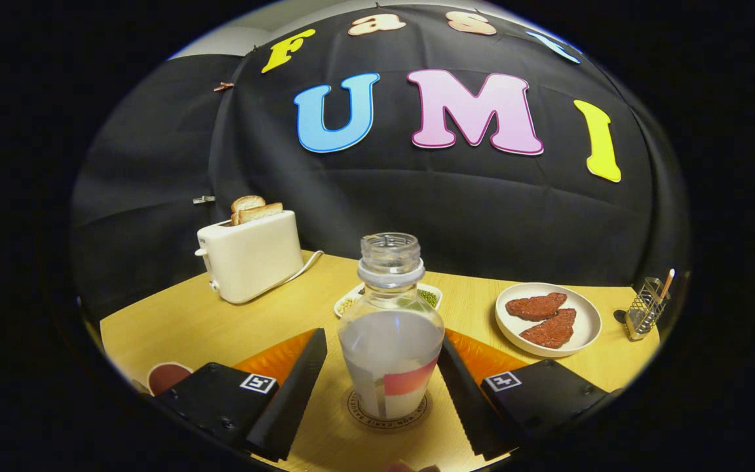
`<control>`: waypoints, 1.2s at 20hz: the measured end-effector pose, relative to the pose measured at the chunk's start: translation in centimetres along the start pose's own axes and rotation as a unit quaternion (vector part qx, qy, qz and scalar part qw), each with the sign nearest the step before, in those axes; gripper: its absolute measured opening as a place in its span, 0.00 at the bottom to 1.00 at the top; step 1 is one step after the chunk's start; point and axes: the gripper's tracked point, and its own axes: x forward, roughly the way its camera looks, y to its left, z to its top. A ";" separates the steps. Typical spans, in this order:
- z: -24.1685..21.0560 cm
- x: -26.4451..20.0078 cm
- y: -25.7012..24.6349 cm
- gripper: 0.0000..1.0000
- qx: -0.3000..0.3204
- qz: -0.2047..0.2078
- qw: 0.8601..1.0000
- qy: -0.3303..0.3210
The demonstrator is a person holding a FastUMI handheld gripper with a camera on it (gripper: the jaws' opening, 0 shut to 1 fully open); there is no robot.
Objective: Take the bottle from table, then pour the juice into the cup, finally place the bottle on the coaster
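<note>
A clear bottle [390, 328] with no cap and a white and red label stands upright on a round printed coaster [387, 414]. A little pale liquid shows low inside it. My gripper [384, 338] straddles the bottle, one black finger on each side. A narrow gap separates the left finger [302, 380] from the bottle's side, while the right finger [466, 393] lies close along it, so the gripper is open. A white cup with a dark inside [168, 377] sits on the table to the left of the left finger.
An orange mat [272, 359] lies under and behind the fingers. Beyond the bottle is a small dish of beans [431, 296]. A white toaster with bread [250, 255] stands back left, a plate with two red pieces [548, 318] to the right, and a wire holder [646, 307] far right.
</note>
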 end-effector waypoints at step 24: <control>14.3 -17.8 0.1 0.97 -0.006 -0.124 0.991 -0.057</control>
